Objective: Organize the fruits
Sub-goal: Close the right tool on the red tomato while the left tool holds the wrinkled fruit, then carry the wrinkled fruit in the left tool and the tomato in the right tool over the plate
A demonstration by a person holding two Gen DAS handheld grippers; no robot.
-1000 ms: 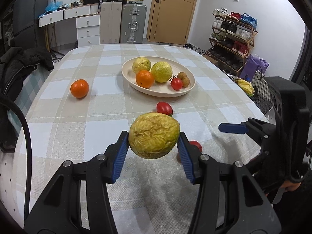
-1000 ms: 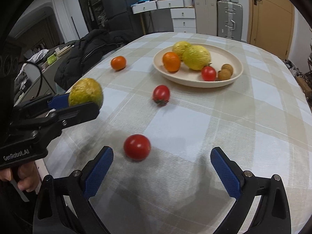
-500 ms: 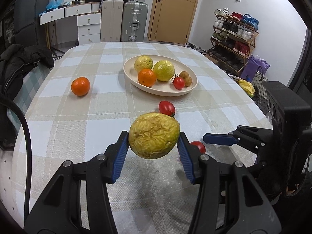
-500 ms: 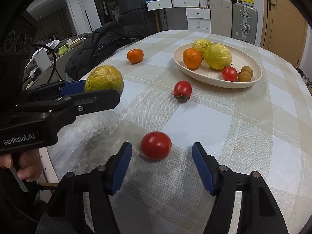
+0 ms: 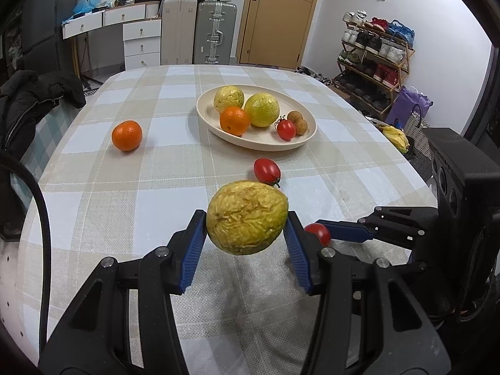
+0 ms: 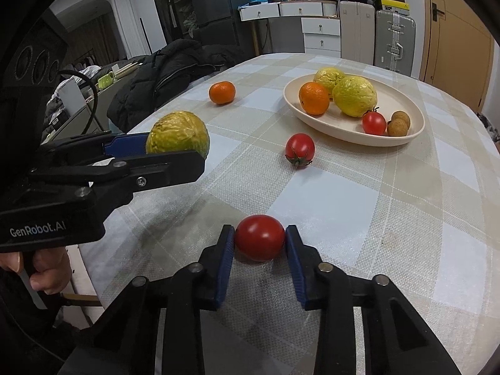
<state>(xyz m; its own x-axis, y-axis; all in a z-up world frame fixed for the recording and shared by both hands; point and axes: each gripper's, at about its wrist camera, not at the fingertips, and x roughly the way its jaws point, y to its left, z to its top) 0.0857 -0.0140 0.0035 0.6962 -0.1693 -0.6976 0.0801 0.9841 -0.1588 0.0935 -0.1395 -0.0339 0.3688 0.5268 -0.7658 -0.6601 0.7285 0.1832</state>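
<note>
Jaws of the left gripper (image 5: 247, 239) are clamped on a wrinkled yellow fruit (image 5: 247, 217), held above the table (image 5: 125, 193). Jaws of the right gripper (image 6: 259, 251) sit against both sides of a red tomato (image 6: 259, 237) resting on the cloth; firm grip not confirmed. Recommendation: squeeze only enough to hold the soft skin, lift straight up, clear the second tomato (image 6: 299, 149), and lower each fruit into bare space in the plate (image 6: 415, 111) rather than dropping.
</note>
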